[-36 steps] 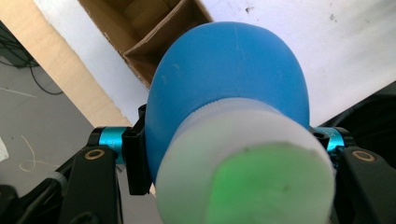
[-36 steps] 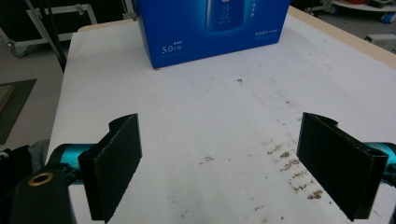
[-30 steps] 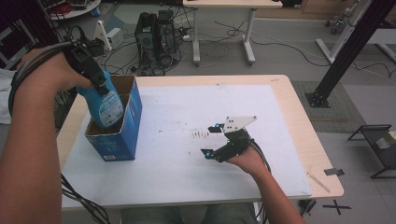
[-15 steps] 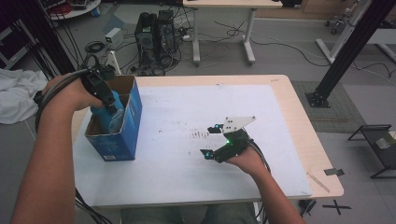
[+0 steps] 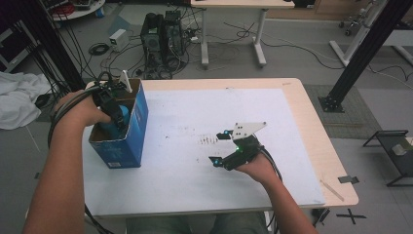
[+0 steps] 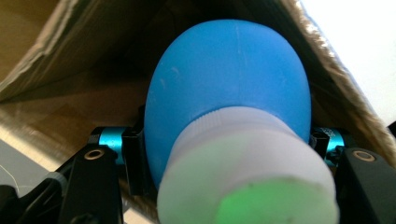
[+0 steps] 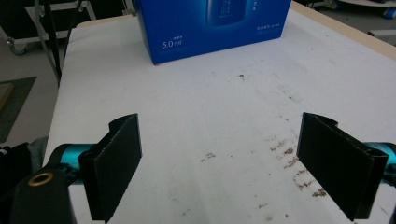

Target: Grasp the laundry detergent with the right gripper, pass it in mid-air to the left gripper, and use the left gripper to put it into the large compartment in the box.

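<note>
Since the earlier frames the left gripper (image 5: 113, 111) has sunk with the bottle (image 5: 119, 117) from above the box (image 5: 139, 127) down into its open top; the right gripper (image 5: 233, 150) has kept its place.

Near side, right of centre: the right gripper rests low over the worktop (image 5: 185, 185), held in the person's right hand (image 5: 255, 168). Its jaws are spread wide with nothing between them; the right gripper view shows bare, scuffed white surface in the gap.

Left side, farther off: the box stands upright near the left edge of the worktop, top open. The left gripper reaches down into it from above. Its jaws pinch the blue bottle (image 6: 229, 98) at the shoulder, one on each side, just behind the white cap (image 6: 247, 172). The bottle points base first into the box, with brown cardboard walls (image 6: 56, 65) close around it.

Risks, as judged:
- The box is light and unbraced by the idle right gripper. A bottle or jaw dragging on a wall could tip or slide it toward the left edge.
- The fit looks close. Letting go before the base is seated could leave the bottle leaning or wedged against a wall.
- The jaws need room to spread inside the box; pressed against the cardboard, they could lift the box on withdrawal.
</note>
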Demonstrator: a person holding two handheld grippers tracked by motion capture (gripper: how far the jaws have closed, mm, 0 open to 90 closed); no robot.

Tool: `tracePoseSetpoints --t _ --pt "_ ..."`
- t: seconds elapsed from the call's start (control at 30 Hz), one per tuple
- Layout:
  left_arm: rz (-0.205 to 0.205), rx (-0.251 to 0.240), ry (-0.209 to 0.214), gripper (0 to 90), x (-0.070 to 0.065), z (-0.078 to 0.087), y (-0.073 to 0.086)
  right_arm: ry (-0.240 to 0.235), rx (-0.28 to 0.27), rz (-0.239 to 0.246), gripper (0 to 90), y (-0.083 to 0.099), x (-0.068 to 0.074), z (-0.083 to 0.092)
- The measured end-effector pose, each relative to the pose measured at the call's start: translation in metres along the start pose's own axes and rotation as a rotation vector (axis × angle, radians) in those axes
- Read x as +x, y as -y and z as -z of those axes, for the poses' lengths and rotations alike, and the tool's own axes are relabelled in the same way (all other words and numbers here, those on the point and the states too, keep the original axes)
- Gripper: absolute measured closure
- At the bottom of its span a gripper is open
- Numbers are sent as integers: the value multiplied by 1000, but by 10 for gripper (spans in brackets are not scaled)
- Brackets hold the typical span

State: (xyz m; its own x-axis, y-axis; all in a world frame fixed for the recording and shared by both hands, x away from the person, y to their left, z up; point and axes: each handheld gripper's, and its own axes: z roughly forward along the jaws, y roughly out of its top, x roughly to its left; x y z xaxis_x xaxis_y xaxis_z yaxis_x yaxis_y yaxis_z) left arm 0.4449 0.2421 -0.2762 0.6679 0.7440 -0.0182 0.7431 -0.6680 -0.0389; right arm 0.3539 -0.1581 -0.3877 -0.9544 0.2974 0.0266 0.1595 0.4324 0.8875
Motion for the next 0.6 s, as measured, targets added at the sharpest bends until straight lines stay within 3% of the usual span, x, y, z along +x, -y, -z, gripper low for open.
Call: tracePoseSetpoints --t 0.07,0.1,0.13,0.17,0.2,0.33,0.37,0.4,0.43,0.6 --pt "-38 30 6 378 1 -4 -2 -4 7 -1 131 0 0 0" --pt "-33 25 5 378 0 -6 -2 -4 7 -1 131 0 0 0" --pt "-6 -14 3 378 -2 -8 -1 -2 8 -1 131 0 0 0" --pt "-27 -3 -9 378 0 -6 -1 -1 8 -4 131 1 0 0" --pt "-39 9 4 378 0 -6 -2 -4 6 -9 131 1 0 0" --pt "-35 -1 1 376 0 -7 -1 3 5 1 131 1 0 0" --pt "-52 10 1 376 1 -6 -2 1 6 4 131 1 1 -1" --pt "-49 12 6 375 1 -6 -2 1 7 2 131 0 1 -1" --pt "-6 -23 10 374 -1 -8 -1 2 9 -1 132 0 1 -1" --pt "-43 -17 1 337 1 -4 -1 4 5 3 131 0 2 -1"
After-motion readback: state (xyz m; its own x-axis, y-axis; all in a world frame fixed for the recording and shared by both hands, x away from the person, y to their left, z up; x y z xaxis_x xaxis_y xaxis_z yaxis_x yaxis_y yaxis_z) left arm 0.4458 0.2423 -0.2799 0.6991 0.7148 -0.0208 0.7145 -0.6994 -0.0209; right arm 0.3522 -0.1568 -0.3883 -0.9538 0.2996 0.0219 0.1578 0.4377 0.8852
